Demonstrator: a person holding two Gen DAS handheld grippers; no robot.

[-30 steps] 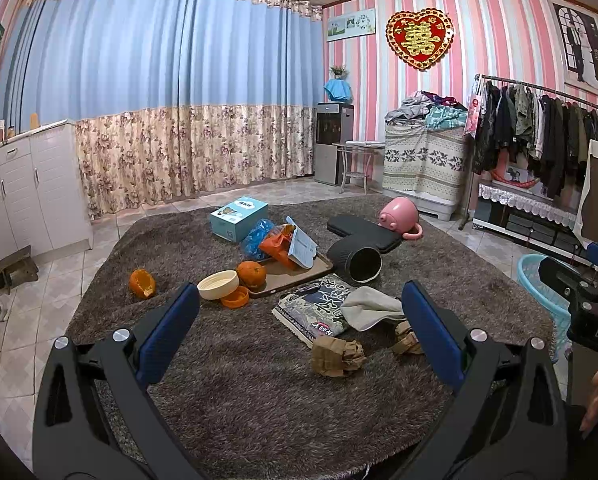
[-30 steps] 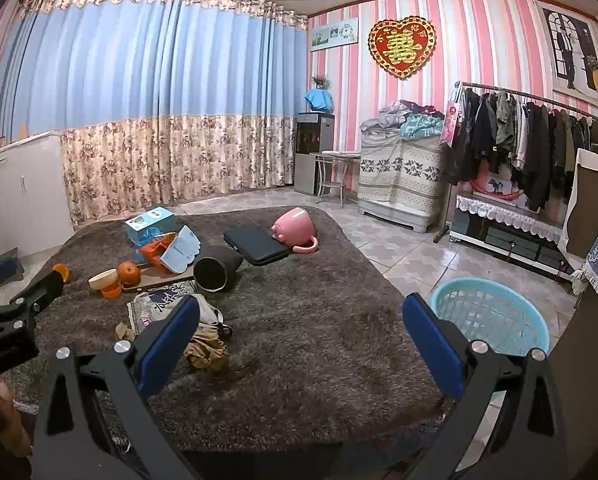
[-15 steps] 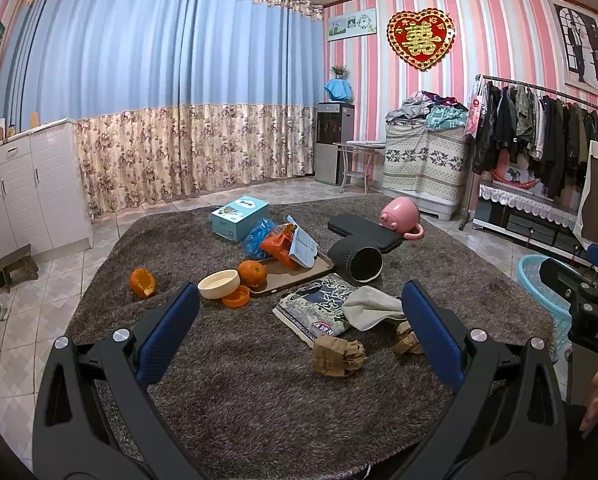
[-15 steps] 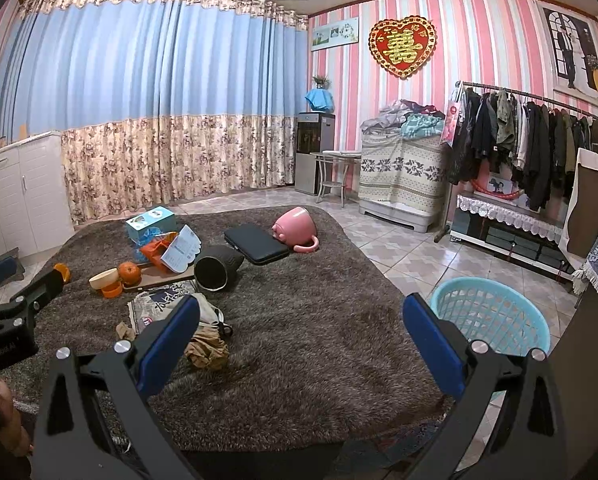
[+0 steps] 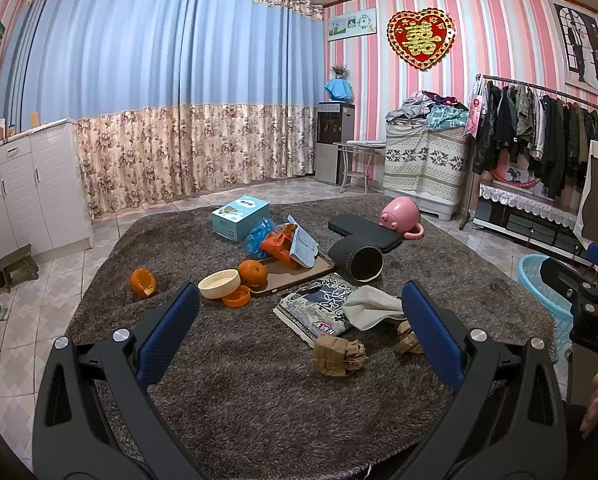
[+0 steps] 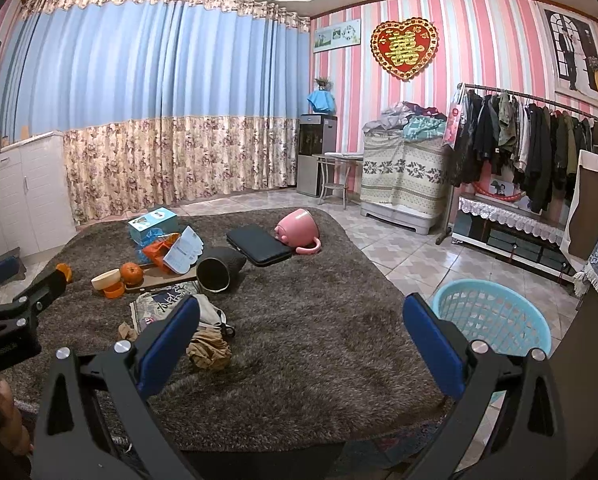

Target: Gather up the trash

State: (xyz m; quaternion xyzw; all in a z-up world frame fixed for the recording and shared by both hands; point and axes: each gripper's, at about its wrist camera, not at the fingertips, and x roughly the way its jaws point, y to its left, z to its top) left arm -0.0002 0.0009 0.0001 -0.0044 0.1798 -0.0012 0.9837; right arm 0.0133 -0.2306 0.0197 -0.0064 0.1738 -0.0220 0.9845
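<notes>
A brown shaggy table cover [image 5: 239,392] carries clutter. Two crumpled brown paper wads [image 5: 338,356] [image 5: 408,339] lie near my left gripper [image 5: 297,330], which is open and empty above the near edge. An orange peel half [image 5: 142,282] lies at the left, orange and blue wrappers [image 5: 277,242] further back. My right gripper [image 6: 299,332] is open and empty over the table's right part; a brown wad [image 6: 209,350] lies beside its left finger. A light blue basket [image 6: 495,320] stands on the floor to the right.
A whole orange [image 5: 253,273], cream bowl [image 5: 219,283], brown tray [image 5: 299,274], magazine [image 5: 319,308], white cloth [image 5: 373,306], toppled black cup [image 5: 359,260], black case [image 5: 365,230], pink mug [image 5: 403,216] and blue box [image 5: 241,216] lie on the table. A clothes rack [image 6: 539,148] stands at the right.
</notes>
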